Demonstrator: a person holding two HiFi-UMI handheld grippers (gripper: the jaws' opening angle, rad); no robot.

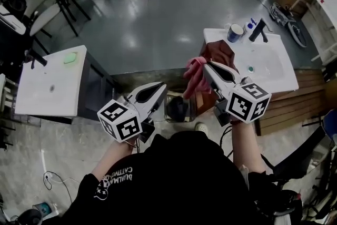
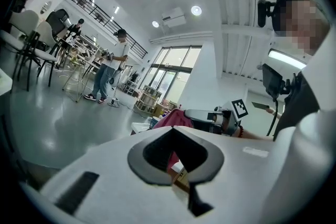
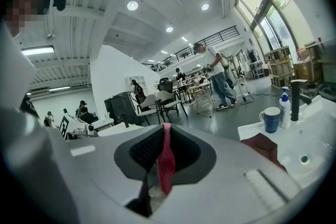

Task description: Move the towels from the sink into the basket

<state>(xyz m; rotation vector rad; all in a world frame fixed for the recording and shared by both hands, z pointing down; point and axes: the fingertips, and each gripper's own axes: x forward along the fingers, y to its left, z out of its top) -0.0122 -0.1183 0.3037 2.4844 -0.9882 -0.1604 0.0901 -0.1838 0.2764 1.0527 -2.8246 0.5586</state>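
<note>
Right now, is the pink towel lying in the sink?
No, the pink towel hangs clamped in the right gripper, held in the air beside the sink.

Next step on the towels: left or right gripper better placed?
Right. The right gripper is shut on the pink towel, which hangs from its jaws, so it probably only needs carrying. The left gripper is shut and empty. The dark red towel on the sink also lies on the right side.
</note>
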